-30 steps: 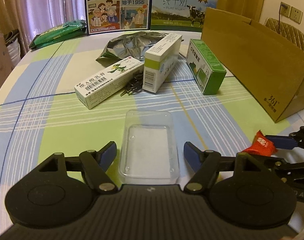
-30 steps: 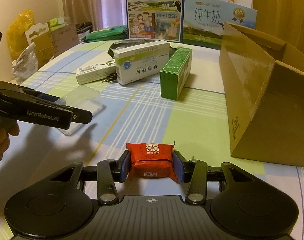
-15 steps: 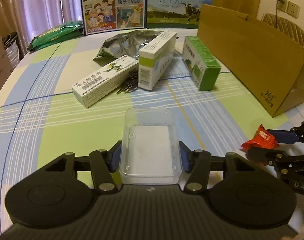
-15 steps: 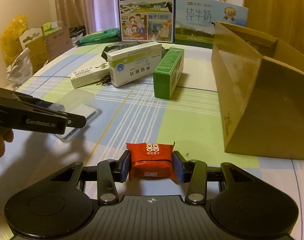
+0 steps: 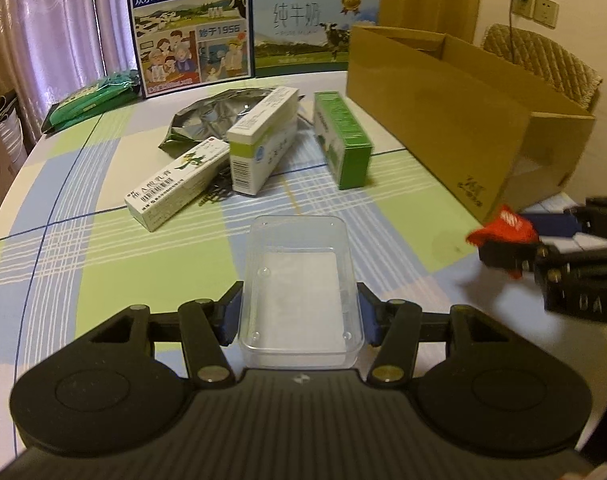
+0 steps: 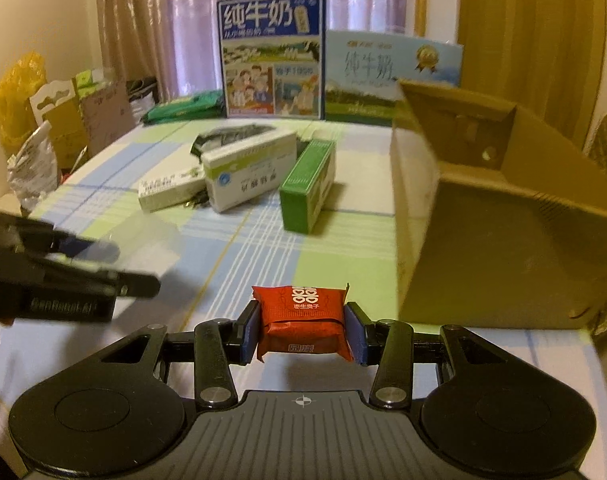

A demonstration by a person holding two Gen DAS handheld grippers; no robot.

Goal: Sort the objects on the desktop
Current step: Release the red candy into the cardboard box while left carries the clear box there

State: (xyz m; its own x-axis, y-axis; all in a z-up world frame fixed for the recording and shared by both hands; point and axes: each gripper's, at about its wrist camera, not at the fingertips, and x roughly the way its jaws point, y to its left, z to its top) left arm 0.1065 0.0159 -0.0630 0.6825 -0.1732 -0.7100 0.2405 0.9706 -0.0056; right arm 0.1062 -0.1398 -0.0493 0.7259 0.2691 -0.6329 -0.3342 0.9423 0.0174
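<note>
Clear plastic tray (image 5: 301,284), clamped in our left gripper (image 5: 299,316) near the tabletop's (image 5: 103,248) front edge; red candy packet (image 6: 302,322), pinched in our right gripper (image 6: 302,332). We should level the tray before releasing the packet inside.

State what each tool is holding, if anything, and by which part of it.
The left tool clamps the clear plastic tray across its two long side walls, near the close end. The right tool pinches the red candy packet by its two short ends.

red candy packet (image 6: 301,322) between right hand-held gripper (image 6: 302,332) pads, above table (image 6: 335,256)
</note>
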